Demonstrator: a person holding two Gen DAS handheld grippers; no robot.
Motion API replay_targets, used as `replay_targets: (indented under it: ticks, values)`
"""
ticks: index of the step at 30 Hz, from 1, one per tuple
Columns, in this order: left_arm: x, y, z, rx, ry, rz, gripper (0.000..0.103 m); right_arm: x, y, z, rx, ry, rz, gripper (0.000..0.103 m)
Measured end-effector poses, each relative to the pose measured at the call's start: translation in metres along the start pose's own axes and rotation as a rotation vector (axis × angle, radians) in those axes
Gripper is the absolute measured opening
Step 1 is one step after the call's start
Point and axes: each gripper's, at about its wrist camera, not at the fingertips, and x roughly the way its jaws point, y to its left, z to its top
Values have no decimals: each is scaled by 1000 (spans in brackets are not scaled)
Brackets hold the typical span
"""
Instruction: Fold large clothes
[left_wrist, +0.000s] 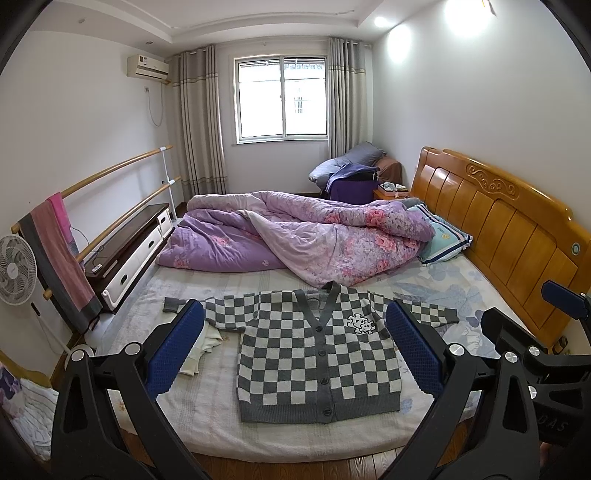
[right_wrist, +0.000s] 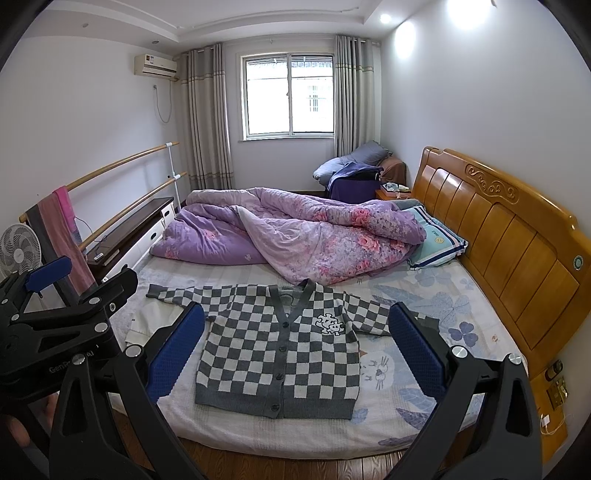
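Observation:
A grey and white checkered cardigan (left_wrist: 317, 350) lies flat and buttoned on the bed, sleeves spread out to both sides. It also shows in the right wrist view (right_wrist: 280, 354). My left gripper (left_wrist: 295, 314) is open and empty, held above the bed's near edge. My right gripper (right_wrist: 295, 317) is open and empty too, beside the left one. The right gripper shows at the right edge of the left wrist view (left_wrist: 532, 339), and the left gripper shows at the left edge of the right wrist view (right_wrist: 66, 306).
A crumpled purple floral quilt (left_wrist: 295, 236) lies across the far half of the bed. A striped pillow (left_wrist: 443, 236) rests by the wooden headboard (left_wrist: 509, 229). A folded white cloth (left_wrist: 207, 347) lies under the cardigan's left sleeve. A fan (left_wrist: 16, 269) and a towel rail stand at left.

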Motion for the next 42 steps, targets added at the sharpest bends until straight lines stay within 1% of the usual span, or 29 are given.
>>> replay_targets:
  ticks: [17,21,26,34,42]
  values:
    - [4,0,-6,3,5,-3,98,4,-7,-1,4,5,-1,96]
    - [6,2,-10,3,6,-6,98,10,-4,-15,5,9,-6,96]
    - [9,2,-13,3,10,-8,98,11,-4,-17,5,12,-3,96]
    - [20,6,-27,20,24,-27,98,17,5,-19,17,33,-2,96]
    - [25,27,-31,38,42,-62,98,19,26,-17,44,51,-34,96]
